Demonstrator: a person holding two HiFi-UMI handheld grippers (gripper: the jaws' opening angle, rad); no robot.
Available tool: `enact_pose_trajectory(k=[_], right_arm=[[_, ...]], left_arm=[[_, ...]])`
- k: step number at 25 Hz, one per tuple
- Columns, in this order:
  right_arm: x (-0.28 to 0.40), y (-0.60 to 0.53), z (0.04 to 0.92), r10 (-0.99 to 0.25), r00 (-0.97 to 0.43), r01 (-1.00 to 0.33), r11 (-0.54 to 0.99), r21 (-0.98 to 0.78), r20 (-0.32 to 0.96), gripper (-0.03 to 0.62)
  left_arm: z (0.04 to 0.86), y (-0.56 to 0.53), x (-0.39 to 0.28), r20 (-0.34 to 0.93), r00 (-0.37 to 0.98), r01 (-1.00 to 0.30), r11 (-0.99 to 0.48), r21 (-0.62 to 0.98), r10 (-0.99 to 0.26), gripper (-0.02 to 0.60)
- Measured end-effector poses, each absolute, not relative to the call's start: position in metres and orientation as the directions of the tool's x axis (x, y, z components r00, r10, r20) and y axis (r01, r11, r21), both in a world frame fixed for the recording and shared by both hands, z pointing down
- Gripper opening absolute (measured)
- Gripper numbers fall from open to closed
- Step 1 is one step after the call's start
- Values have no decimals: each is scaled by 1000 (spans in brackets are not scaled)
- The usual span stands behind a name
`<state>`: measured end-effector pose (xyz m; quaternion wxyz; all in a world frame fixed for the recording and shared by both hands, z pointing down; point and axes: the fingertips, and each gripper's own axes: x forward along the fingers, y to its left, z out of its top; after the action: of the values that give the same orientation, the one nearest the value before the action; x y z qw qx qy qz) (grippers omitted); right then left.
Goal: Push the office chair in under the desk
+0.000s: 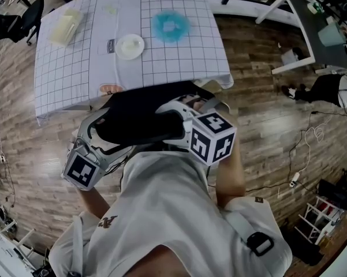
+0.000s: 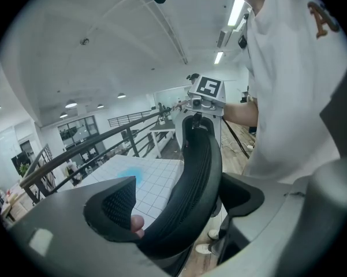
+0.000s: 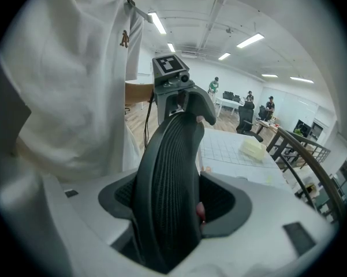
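The office chair's black mesh backrest (image 1: 138, 117) stands just before the desk (image 1: 75, 74), which wears a white gridded cloth. My left gripper (image 1: 101, 127) clamps the backrest's top edge at the left and my right gripper (image 1: 180, 111) clamps it at the right. In the left gripper view the backrest (image 2: 199, 172) fills the gap of the left gripper (image 2: 179, 203), with the right gripper (image 2: 197, 117) at its far end. In the right gripper view the backrest (image 3: 167, 178) sits pressed between the right gripper's (image 3: 172, 205) jaws. The seat and wheels are hidden.
On the desk lie a white plate (image 1: 130, 45), a blue fluffy thing (image 1: 170, 25) and a pale yellow box (image 1: 66, 27). Another black chair (image 1: 30, 13) stands far left. A white table frame (image 1: 294, 51), bags and cables (image 1: 312, 137) lie on the wood floor at right.
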<state>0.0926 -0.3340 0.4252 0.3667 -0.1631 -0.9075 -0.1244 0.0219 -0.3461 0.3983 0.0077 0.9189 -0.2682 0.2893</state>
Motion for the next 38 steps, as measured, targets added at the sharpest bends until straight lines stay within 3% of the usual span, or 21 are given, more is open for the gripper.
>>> enact_pose_trajectory(k=[38], right_arm=[[87,-360,430,184,-664,365,926,99,724,290]], left_arm=[[400,-373,17,542,709,-459,-878,-133,-452,443]])
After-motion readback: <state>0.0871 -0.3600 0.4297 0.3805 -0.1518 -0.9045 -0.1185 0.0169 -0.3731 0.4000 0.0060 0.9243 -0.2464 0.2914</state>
